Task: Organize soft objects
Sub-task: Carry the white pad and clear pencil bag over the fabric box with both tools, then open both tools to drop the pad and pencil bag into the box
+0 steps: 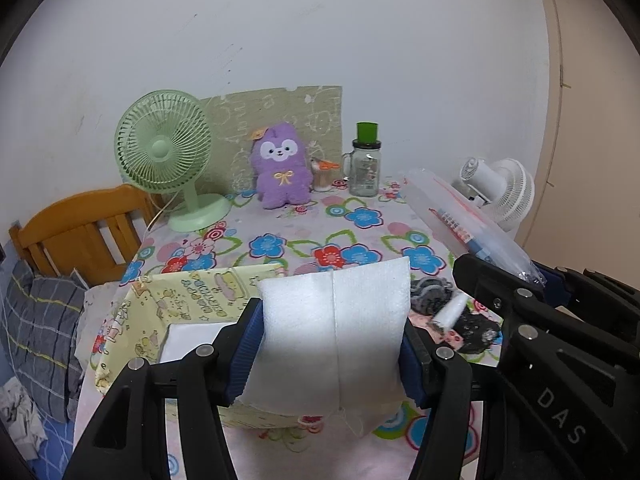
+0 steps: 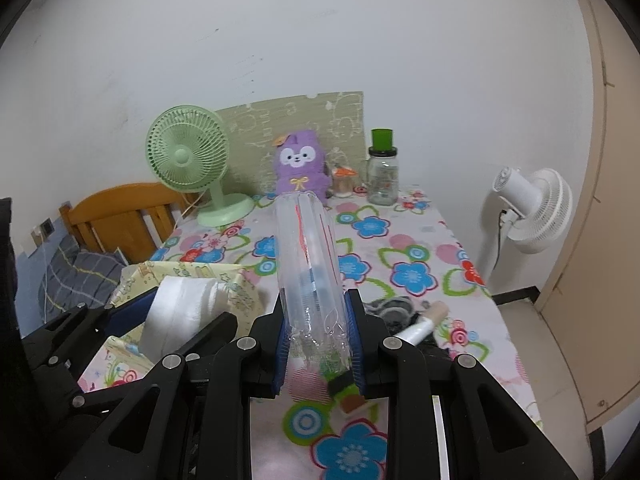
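My left gripper (image 1: 330, 344) is shut on a white foam pad (image 1: 360, 300), pinched upright between its blue pads. It hangs over a yellow cartoon-print fabric box (image 1: 192, 292) that has something white inside. My right gripper (image 2: 316, 320) is shut on the near end of a clear plastic zip bag (image 2: 308, 240) with red lines, which sticks forward over the floral table. The bag (image 1: 460, 220) also shows at the right of the left wrist view. A grey and black fabric bundle (image 2: 396, 306) and a white roll (image 2: 420, 324) lie on the table right of the bag.
At the back of the table stand a green fan (image 1: 164, 148), a purple plush (image 1: 282, 168) and a glass jar (image 1: 366, 168) with a green top. A white fan (image 2: 532, 208) stands off the table's right edge and a wooden headboard (image 1: 80, 232) to the left. A green-black sponge (image 2: 344, 390) lies under my right gripper.
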